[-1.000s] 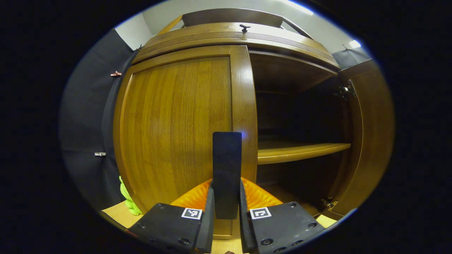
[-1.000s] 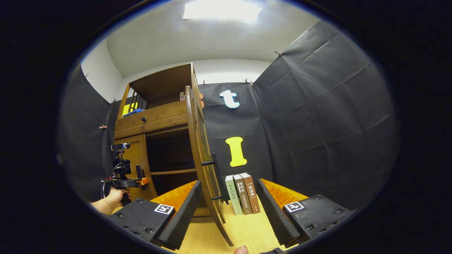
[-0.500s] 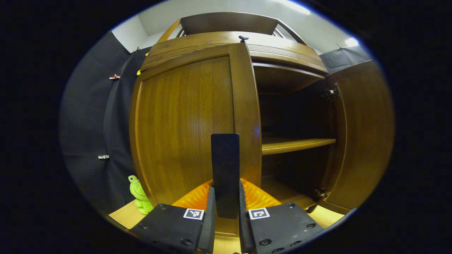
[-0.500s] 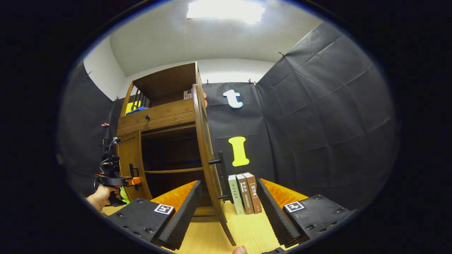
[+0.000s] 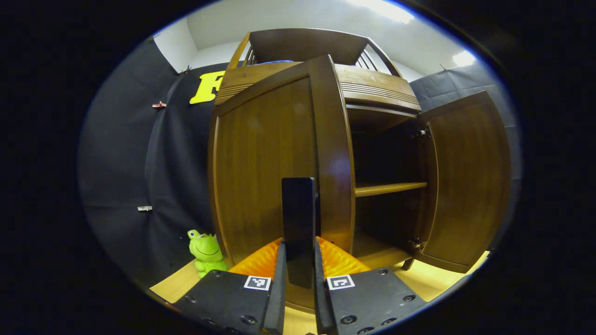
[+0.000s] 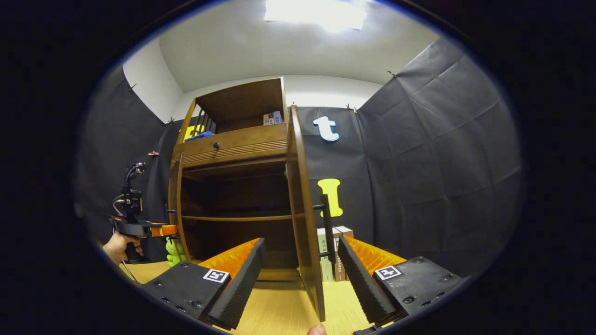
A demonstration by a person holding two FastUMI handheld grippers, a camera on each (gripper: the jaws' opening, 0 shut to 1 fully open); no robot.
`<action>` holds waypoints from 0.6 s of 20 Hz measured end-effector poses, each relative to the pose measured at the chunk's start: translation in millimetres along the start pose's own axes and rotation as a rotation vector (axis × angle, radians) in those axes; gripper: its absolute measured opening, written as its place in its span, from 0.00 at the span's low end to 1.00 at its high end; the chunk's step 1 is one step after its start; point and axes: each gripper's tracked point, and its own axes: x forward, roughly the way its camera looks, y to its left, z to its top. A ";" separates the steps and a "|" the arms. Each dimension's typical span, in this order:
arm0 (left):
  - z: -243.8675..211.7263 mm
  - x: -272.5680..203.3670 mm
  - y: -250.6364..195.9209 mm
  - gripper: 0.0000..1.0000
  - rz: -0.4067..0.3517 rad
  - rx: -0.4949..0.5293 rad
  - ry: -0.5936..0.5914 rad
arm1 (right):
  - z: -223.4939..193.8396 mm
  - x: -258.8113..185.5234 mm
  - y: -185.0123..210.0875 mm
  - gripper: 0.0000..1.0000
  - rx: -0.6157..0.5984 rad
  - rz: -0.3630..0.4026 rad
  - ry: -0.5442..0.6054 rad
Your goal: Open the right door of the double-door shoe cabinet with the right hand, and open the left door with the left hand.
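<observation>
Wooden left door (image 5: 260, 167) | handle (image 5: 298, 223) clamped, left gripper (image 5: 298, 279) | books (image 6: 333, 253)

The left door (image 5: 274, 158) hides the cabinet's left half; the right door (image 6: 305, 218) partly covers the books (image 6: 333, 253).

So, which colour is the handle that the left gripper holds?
Black: the handle shows best in the left gripper view.

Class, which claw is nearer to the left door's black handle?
Left. The left claw is shut on the black handle of the left door; the right claw, open, straddles the right door.
</observation>
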 end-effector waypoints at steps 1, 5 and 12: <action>0.1 -6.6 5.0 0.29 0.002 -0.004 -0.003 | -0.7 -0.8 4.4 0.97 -0.009 0.010 0.000; -1.8 -30.8 30.3 0.27 0.010 -0.013 -0.007 | -0.1 -1.9 12.1 0.97 -0.037 0.019 -0.017; -7.4 -65.8 82.5 0.22 0.083 -0.014 -0.015 | -19.9 0.2 32.2 0.97 -0.048 0.039 0.018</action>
